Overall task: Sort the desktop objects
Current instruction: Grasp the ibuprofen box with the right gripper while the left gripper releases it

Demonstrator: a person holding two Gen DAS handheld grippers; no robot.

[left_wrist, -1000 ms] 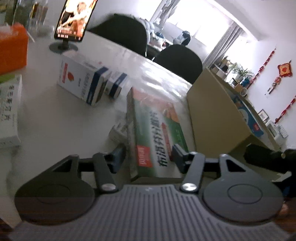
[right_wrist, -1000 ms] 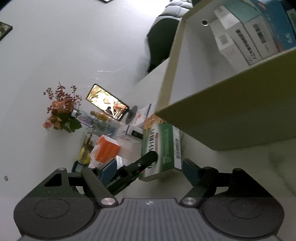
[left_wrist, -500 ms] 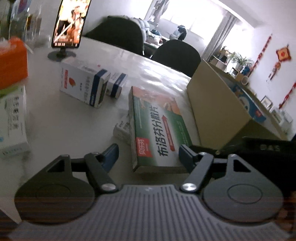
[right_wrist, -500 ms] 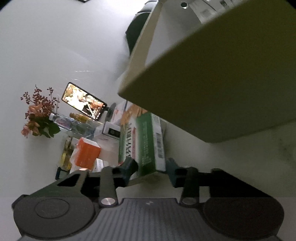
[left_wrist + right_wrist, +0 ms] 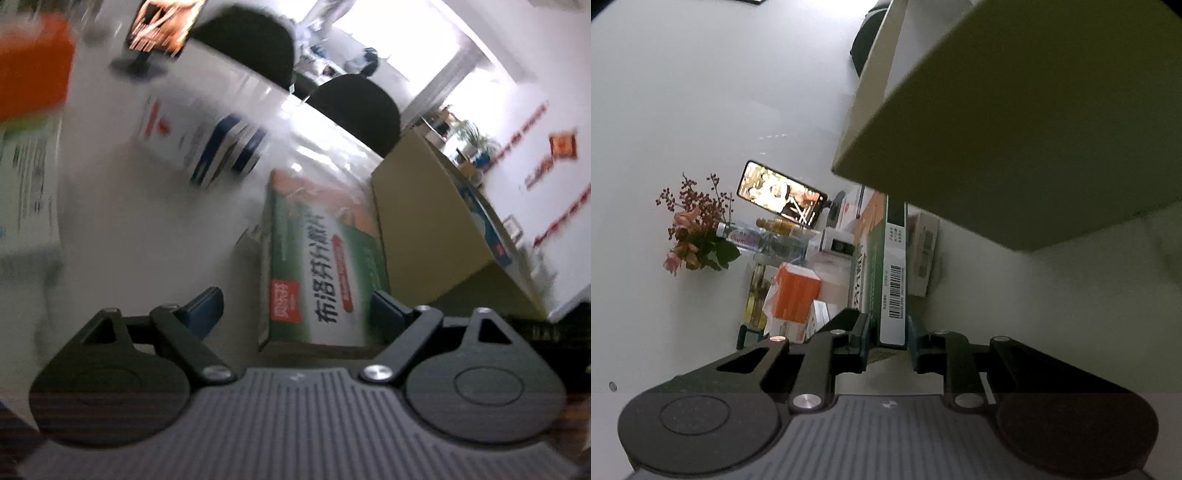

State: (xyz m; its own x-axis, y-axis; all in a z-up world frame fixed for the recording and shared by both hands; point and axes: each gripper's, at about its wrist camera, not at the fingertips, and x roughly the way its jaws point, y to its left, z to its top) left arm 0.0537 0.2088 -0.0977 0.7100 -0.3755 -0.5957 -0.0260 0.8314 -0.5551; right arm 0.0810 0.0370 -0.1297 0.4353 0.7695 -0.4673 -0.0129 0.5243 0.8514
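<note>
Pinching the green box point(image 5: 892, 273) by its thin edge, my right gripper point(image 5: 888, 341) risks it pivoting against the beige bin point(image 5: 1034, 122); left gripper point(image 5: 295, 310), just opened wide, holds nothing.

the green medicine box point(image 5: 325, 273) reads "布洛芬" in large black characters, with "贝诺芬" on its red tag.

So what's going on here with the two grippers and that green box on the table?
A person is sorting boxes on a white table with a handheld gripper in each hand. The right gripper has just closed on the thin edge of the green medicine box. The left gripper has just been opening and now straddles the same box without pressing on it. An open cardboard box with other packs inside stands right beside it, possibly where the green box goes next.
</note>
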